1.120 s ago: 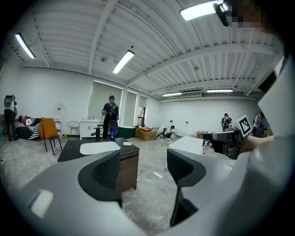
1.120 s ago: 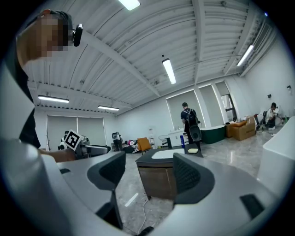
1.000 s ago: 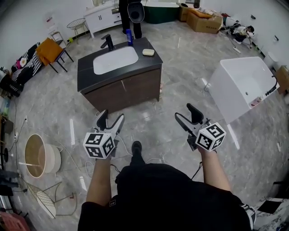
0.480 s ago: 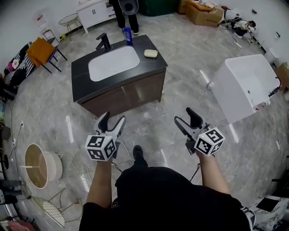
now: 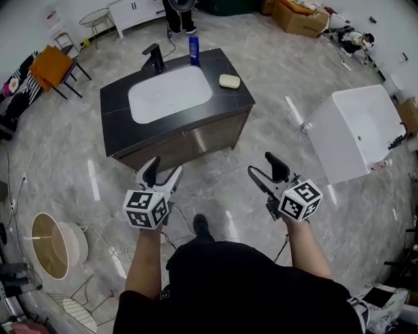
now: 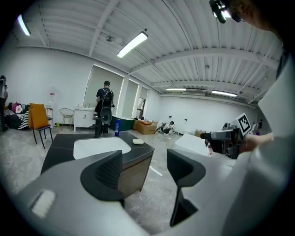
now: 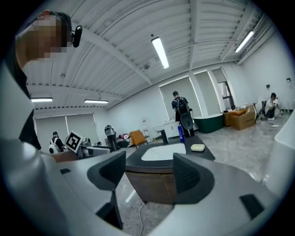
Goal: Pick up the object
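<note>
A dark vanity with a white basin stands ahead of me. On its top lie a pale bar of soap at the right, a blue bottle at the back and a black tap. My left gripper and right gripper are both open and empty, held over the floor short of the vanity's front. The soap shows in the left gripper view and the soap in the right gripper view, far beyond the jaws.
A white bathtub stands on end at the right. A round wooden basin sits on the floor at the left. An orange chair, a white cabinet, cardboard boxes and a standing person are at the back.
The vanity has come nearer and lower in the head view; I have moved toward it. Both grippers stay open and level in front of me.
</note>
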